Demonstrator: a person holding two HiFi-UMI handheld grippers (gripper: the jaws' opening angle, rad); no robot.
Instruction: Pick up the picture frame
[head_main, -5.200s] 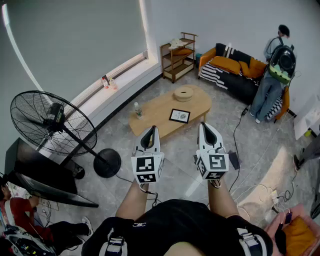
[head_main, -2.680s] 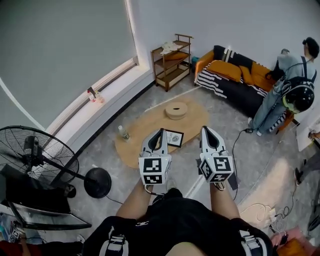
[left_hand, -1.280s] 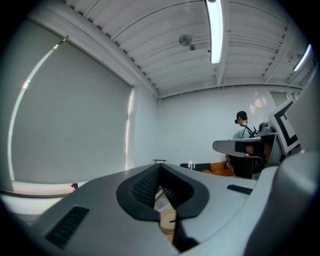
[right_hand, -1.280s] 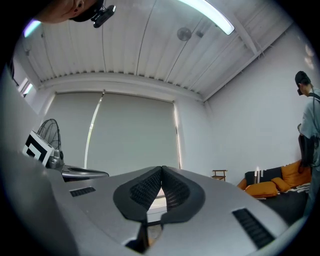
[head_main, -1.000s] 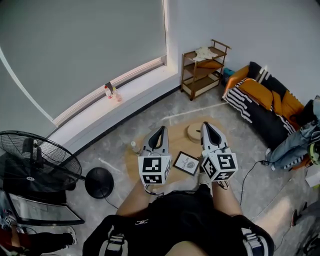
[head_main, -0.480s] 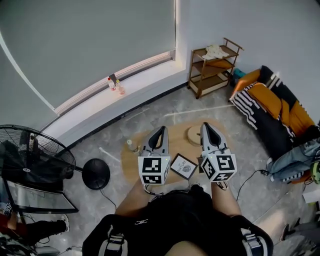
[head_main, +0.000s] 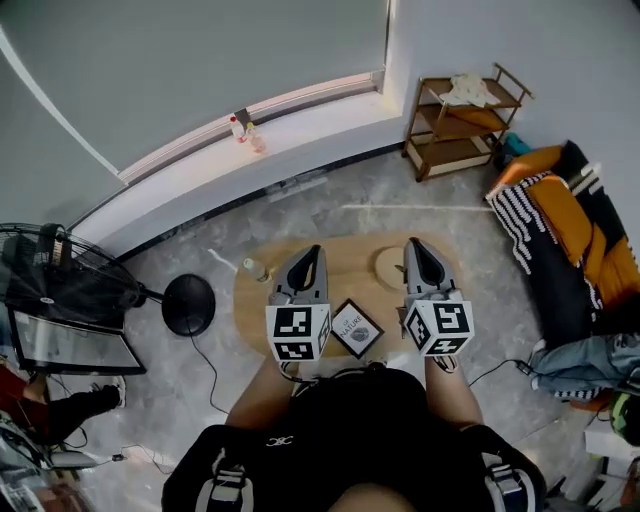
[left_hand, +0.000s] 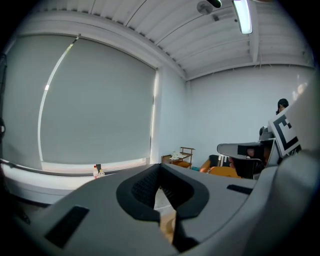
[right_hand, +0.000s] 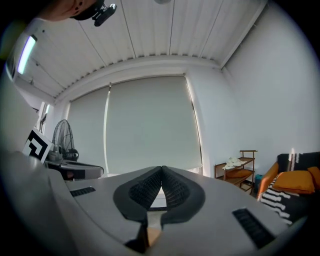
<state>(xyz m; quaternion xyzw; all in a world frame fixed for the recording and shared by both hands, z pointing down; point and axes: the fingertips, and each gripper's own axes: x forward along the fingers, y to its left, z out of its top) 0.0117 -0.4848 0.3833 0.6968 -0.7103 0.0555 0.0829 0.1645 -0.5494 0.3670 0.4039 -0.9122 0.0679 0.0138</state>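
A small black picture frame with a white mat lies flat on the oval wooden coffee table, near its front edge, seen from above in the head view. My left gripper hovers high above the table to the frame's left, jaws shut and empty. My right gripper hangs to the frame's right, also shut with nothing in it. In the left gripper view the left gripper points nearly level at the window wall. The right gripper likewise looks level across the room; the frame is hidden in both.
On the table stand a small bottle at the left and a round woven object at the right. A standing fan and its base are left. A wooden shelf and an orange sofa are right.
The table and frame have slid down and toward me in the head view, now lying directly under and between the grippers. Both grippers stayed shut.
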